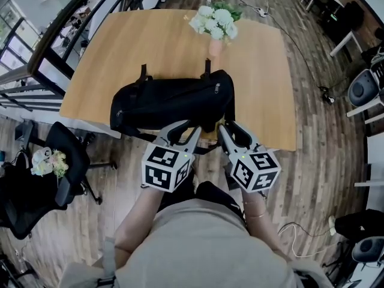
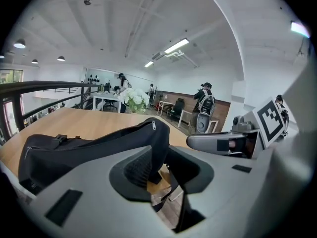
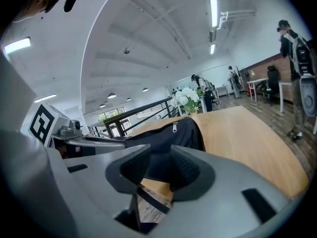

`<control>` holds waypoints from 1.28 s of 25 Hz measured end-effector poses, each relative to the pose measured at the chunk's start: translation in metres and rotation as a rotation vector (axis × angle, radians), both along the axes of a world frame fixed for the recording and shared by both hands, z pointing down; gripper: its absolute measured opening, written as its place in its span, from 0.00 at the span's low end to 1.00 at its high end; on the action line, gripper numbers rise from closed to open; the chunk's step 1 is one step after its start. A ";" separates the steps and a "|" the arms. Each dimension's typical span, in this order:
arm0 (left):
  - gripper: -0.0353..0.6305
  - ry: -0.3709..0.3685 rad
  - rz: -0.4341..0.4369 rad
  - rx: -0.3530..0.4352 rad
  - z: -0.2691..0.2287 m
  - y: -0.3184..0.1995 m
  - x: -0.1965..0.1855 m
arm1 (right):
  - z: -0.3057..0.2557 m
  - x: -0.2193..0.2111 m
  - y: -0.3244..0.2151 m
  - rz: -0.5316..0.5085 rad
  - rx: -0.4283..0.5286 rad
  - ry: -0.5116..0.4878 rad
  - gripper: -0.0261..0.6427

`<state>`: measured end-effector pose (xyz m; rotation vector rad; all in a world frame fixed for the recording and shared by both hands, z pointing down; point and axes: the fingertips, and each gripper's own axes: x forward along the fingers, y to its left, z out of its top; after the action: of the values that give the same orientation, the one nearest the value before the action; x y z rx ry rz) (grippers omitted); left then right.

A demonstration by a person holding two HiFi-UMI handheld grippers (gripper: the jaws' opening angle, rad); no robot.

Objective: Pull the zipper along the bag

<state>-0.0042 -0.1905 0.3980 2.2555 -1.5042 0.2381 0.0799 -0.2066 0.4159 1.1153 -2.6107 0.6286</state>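
Bag point(image 1: 168, 104), black and soft, lies lengthwise near the front edge of the wooden desk point(image 1: 108, 59), its zipper pull point(image 1: 216, 89) sitting toward the right end of the top seam. Just in front of the bag, the left gripper point(image 1: 182, 135) is released, its jaws apart and pointing at the bag's near side, and a dark strap point(image 2: 173, 195) shows through the gap between them. Beside it, the right gripper point(image 1: 233, 135) is likewise released, its jaws spread before the same end of the bag, short of the pull. Each gripper carries a cube point(image 1: 167, 168) printed with black-and-white square markers. At the desk's far edge, right of centre, white flowers point(image 1: 215, 21) stand in a pale pink vase point(image 1: 215, 47).
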 end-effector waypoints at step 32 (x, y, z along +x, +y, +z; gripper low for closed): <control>0.23 -0.012 0.252 -0.059 0.015 -0.118 0.036 | 0.012 0.003 -0.115 0.109 -0.068 -0.011 0.27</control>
<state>0.0323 -0.3089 0.4134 2.3971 -1.1988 0.3648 0.0826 -0.3216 0.4274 1.2433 -2.5303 0.7430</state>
